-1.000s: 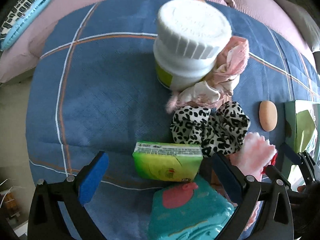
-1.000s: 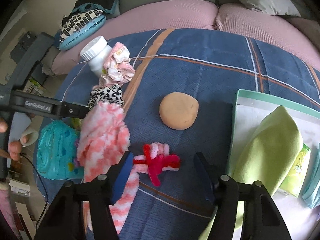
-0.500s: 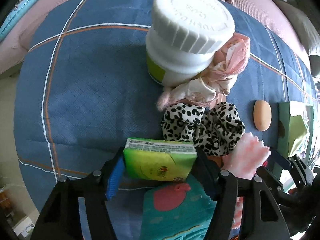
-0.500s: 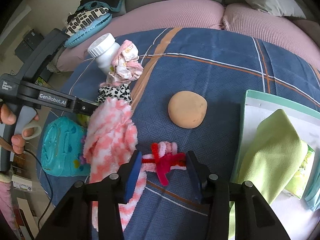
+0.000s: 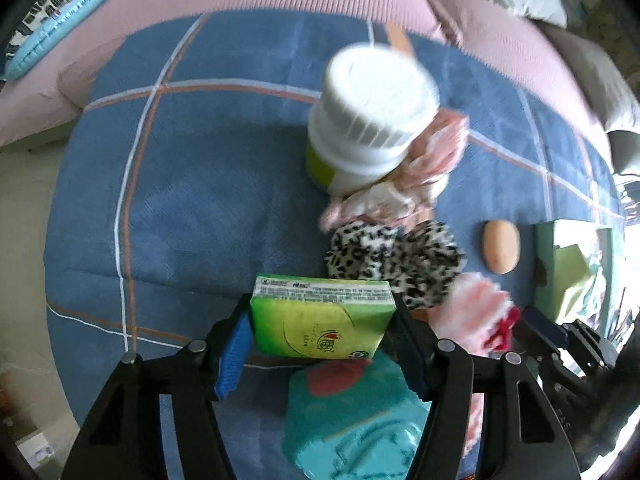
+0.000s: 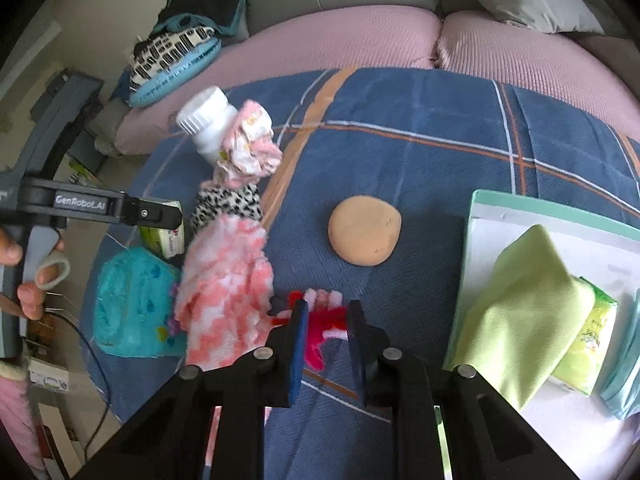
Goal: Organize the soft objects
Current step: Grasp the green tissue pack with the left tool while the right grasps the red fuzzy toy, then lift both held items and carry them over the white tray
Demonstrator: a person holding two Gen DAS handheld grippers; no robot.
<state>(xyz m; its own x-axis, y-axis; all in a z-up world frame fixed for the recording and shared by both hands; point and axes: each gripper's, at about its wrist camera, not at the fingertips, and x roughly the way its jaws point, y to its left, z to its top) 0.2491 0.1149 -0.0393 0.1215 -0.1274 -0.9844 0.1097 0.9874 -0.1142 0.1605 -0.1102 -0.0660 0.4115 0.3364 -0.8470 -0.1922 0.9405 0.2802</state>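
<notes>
Both grippers gripped soft items on the bed

Left gripper [image 5: 322, 330] had its jaws clamped on the green tissue pack [image 5: 320, 320]; right gripper [image 6: 326, 330] had its jaws pinched on the red-pink yarn bow [image 6: 322, 320], probably bound for the tray [image 6: 500, 210] beyond.

bare blanket [image 5: 208, 200] left, bottle [image 5: 368, 120] and scrunchies [image 5: 396, 256] crowding right

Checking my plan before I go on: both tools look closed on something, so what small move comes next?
Probably lift both a little, then carry toward the tray. The left tool is clamped on the green tissue pack, the right tool on the red and pink pipe-cleaner piece; a like pack already lies in the tray.
</notes>
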